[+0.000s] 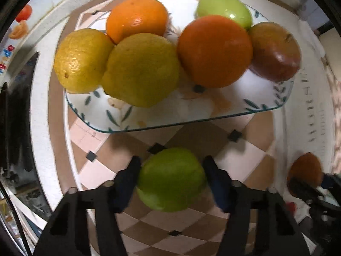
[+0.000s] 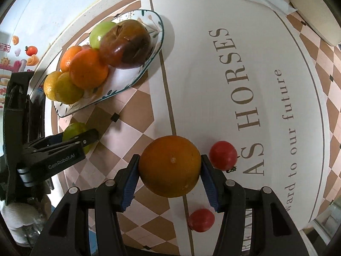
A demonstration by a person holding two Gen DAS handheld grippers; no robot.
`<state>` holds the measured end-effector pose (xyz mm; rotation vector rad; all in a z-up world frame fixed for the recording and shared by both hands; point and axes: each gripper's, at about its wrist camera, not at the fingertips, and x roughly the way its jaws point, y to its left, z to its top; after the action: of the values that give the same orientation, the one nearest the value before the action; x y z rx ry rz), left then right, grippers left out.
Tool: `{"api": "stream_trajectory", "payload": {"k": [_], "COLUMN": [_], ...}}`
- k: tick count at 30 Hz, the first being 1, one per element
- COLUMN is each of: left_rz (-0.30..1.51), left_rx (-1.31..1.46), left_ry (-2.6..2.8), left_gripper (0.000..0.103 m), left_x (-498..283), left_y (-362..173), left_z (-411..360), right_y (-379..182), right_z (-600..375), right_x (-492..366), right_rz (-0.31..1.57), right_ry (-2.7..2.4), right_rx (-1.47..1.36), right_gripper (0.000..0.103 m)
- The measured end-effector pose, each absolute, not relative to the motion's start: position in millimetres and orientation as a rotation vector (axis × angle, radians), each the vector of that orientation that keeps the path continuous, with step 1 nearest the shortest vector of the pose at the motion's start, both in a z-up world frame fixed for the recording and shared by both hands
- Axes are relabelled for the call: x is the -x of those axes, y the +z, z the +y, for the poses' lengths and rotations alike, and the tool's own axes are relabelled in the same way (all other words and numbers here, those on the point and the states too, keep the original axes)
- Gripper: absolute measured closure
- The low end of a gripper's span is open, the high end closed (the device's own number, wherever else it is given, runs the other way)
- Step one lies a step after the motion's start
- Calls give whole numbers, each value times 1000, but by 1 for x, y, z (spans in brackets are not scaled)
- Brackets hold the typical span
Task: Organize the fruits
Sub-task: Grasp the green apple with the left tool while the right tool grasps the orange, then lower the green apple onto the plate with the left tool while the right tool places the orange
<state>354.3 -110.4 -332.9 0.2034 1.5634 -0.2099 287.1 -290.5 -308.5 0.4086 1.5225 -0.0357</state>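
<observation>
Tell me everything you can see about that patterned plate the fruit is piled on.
The plate is a shallow, roughly oblong dish, white and glossy like glazed ceramic, with a thin teal rim and painted leaf sprigs. It sits flat on the checkered tablecloth, near the table's edge. Two lemons, two oranges, a green apple and a reddish-brown apple rest on it, crowded together. Neither tool touches it.

I see bare plate [image 1: 213, 111] floor along its near edge. Piled fruit blocks its far half. Two tomatoes [image 2: 223, 155] crowd my right claw [image 2: 169, 181].

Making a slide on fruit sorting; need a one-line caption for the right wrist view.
Right hand-held gripper grips an orange beside two tomatoes, fruit plate ahead.
</observation>
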Motion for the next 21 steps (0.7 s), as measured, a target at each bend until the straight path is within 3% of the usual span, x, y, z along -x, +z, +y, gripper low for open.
{"api": "stream_trajectory", "payload": {"k": [8,21], "left_rz": [1551,1417], "left_rx": [-109,238], "left_ry": [-216,-362], "left_gripper": [47,47], "left_x": [-341,-378], "left_y": [-320,-201], "left_z": [-99,-67], "right_y": [-301,-232], "right_z": [-290,-319], "right_x": [-299,-356], "right_rz": [1508,1367], "right_ry": [12,90], "right_rx": [-412,-550], "right_gripper": [46,46]}}
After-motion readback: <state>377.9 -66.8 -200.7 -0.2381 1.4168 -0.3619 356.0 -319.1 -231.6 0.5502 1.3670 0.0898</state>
